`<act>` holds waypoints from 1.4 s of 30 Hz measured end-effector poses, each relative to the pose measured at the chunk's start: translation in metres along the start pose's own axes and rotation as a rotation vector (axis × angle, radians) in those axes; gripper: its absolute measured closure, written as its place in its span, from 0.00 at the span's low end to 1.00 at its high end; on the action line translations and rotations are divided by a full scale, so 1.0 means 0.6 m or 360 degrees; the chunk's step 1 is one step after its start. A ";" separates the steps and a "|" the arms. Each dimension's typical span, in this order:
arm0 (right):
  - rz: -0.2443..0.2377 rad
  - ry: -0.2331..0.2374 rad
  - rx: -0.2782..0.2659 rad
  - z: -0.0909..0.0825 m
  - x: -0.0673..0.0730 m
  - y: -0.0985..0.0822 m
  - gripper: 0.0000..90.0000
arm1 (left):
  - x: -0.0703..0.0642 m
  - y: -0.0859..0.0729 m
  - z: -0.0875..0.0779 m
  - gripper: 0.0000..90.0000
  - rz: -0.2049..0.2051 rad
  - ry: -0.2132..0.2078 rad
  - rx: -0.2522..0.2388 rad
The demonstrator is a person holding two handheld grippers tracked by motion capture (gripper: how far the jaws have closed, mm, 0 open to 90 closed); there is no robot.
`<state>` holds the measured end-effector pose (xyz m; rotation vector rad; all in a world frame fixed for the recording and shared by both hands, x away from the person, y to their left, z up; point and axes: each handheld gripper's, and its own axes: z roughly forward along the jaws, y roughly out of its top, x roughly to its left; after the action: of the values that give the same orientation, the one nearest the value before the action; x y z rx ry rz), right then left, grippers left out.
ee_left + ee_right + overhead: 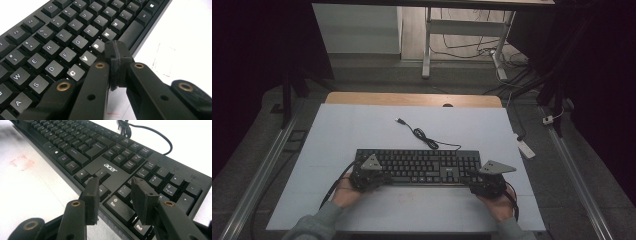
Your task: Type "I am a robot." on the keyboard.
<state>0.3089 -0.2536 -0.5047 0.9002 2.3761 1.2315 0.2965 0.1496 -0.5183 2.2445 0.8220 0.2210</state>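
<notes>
High view has both grippers at the keyboard [417, 166]. Left gripper [117, 62] is clenched empty over the bottom letter row. Right gripper [113, 195] is spread wide over the front edge, pads gripping nothing.

The keyboard [417, 166] looked like matt black plastic with smooth keycaps, its cable [424, 137] rubbery, lying on a smooth white tabletop [362, 125] edged with pale wood.

Black keyboard [417, 166], white legends; white table [362, 130].
</notes>
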 end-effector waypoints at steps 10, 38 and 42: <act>0.0010 -0.0004 -0.0012 0.000 0.000 -0.001 0.65 | 0.001 -0.002 0.006 0.99 0.0006 0.0012 0.0012; -0.0007 -0.0006 -0.0001 -0.001 0.000 -0.002 0.63 | 0.038 -0.010 -0.066 0.46 -0.0236 0.0103 -0.0214; -0.0006 0.0000 -0.0003 0.000 -0.001 -0.002 0.63 | 0.045 -0.012 -0.070 0.40 -0.0273 0.0127 -0.0201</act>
<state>0.3086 -0.2546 -0.5057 0.8947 2.3751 1.2318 0.2977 0.1945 -0.4951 2.0461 1.0097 0.2750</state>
